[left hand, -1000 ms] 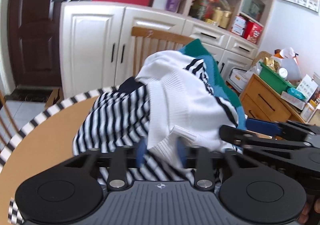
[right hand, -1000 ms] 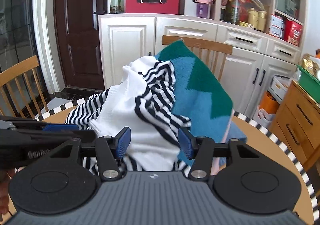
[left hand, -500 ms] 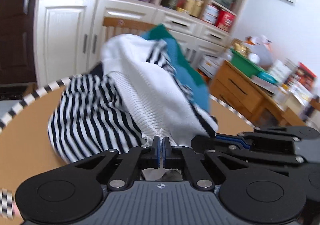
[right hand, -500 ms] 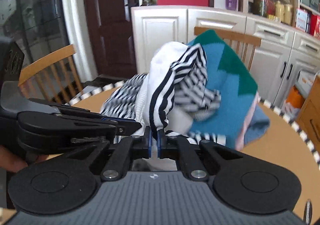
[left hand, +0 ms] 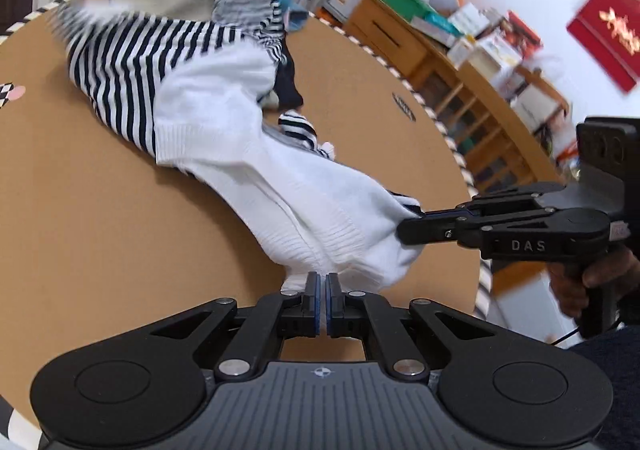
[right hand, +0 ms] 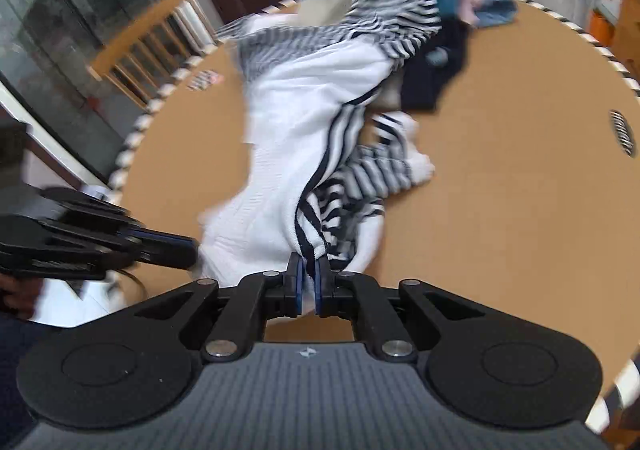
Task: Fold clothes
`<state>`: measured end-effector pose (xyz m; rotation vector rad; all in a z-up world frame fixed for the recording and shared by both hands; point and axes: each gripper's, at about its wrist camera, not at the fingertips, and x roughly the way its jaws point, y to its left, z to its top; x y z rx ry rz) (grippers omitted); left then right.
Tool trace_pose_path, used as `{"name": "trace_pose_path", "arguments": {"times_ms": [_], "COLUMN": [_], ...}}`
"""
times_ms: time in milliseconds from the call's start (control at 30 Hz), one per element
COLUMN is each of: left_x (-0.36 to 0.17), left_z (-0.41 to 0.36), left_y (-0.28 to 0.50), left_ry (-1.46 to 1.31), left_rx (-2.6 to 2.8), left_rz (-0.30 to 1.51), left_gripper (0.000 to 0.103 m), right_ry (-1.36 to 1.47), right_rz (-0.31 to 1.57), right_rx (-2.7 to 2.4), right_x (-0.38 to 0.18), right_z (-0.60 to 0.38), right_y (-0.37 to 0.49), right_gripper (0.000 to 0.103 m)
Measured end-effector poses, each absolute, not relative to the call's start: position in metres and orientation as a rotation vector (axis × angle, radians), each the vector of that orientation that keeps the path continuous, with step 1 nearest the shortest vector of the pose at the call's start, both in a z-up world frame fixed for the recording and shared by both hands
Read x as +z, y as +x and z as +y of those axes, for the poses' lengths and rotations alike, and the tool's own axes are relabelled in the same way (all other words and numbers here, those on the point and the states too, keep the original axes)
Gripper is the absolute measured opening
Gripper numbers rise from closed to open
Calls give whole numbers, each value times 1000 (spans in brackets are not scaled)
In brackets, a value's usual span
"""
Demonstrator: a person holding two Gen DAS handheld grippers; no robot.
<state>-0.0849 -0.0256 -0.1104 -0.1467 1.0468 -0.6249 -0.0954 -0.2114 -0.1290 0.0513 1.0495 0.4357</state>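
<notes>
Both the left gripper [left hand: 322,286] and the right gripper [right hand: 306,268] are pinching the white-and-striped sweater's [left hand: 240,138] hem, clamped nearly fully together, while it is lying stretched but unfolded on the surface [left hand: 100,230], so folding is only beginning.

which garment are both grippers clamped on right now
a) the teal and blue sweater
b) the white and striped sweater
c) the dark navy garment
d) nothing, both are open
b: the left gripper and the right gripper are both shut on the near edge of the white and striped sweater, stretched over the round table.
</notes>
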Motion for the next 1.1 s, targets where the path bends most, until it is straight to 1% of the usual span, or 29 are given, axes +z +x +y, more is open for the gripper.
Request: {"name": "trace_pose_path", "arguments": {"times_ms": [33, 100, 133, 167, 200, 233, 267, 300, 367, 400, 433, 500, 533, 567, 600, 633, 667, 700, 733, 867, 967, 1100], "left_x": [-112, -109, -106, -102, -99, -97, -95, -94, -91, -91, -92, -93, -95, -99, -105, -113, -123, -131, -138, -135, -129, -129], "left_z": [-28, -26, -22, -17, -12, -11, -11, -12, -12, -15, -20, -29, -34, -41, -48, -55, -63, -67, -67, -48, -20, 36], "left_y": [-85, -83, -80, -77, -73, -65, -55, -44, -24, -13, -3, 18, 29, 39, 48, 55, 62, 66, 67, 45, 18, -34], "left_ry": [-121, -89, -78, -74, -72, -74, -78, -81, -88, -85, -83, -80, -76, -64, -38, -3, 35, 58, 48, 7, -47, -275], "left_rx": [-614, -583, -566, -541, -514, -492, -472, -452, -411, -388, -375, -355, -353, -352, -344, -334, -324, -318, -321, -314, -271, -159], "left_rz": [1052, 1033, 1021, 1006, 990, 976, 962, 948, 920, 910, 907, 903, 906, 910, 918, 948, 985, 1034, 1072, 1050, 1083, 1188], "left_gripper": [3, 5, 11, 23, 27, 32, 34, 36, 51, 55, 60, 66, 75, 81, 79, 71, 46, 26, 10, 8, 8, 8], "right_ry": [40, 69, 75, 69, 60, 52, 43, 39, 42, 45, 49, 64, 76, 88, 105, 121, 133, 140, 139, 105, 129, 96], "right_rz": [1050, 1040, 1035, 1024, 1002, 978, 953, 935, 909, 896, 883, 873, 877, 881, 893, 911, 935, 960, 977, 1007, 1045, 1074], "right_rx": [421, 401, 396, 390, 380, 368, 356, 350, 341, 336, 334, 327, 325, 324, 329, 336, 349, 365, 380, 404, 426, 467], "right_x": [-130, -127, -123, -119, -116, -114, -111, -108, -104, -103, -102, -105, -107, -110, -114, -120, -125, -131, -136, -150, -159, -167], "right_z": [-212, -218, -220, -223, -226, -229, -232, -235, -238, -239, -238, -236, -235, -234, -233, -230, -227, -223, -220, -211, -210, -204], "right_y": [-95, -93, -92, -94, -95, -95, -95, -95, -88, -83, -77, -62, -53, -43, -34, -25, -19, -14, -12, -14, -16, -21], "right_gripper": [7, 13, 15, 23, 35, 41, 47, 47, 47, 47, 47, 47, 47, 48, 48, 48, 48, 48, 49, 50, 50, 50]}}
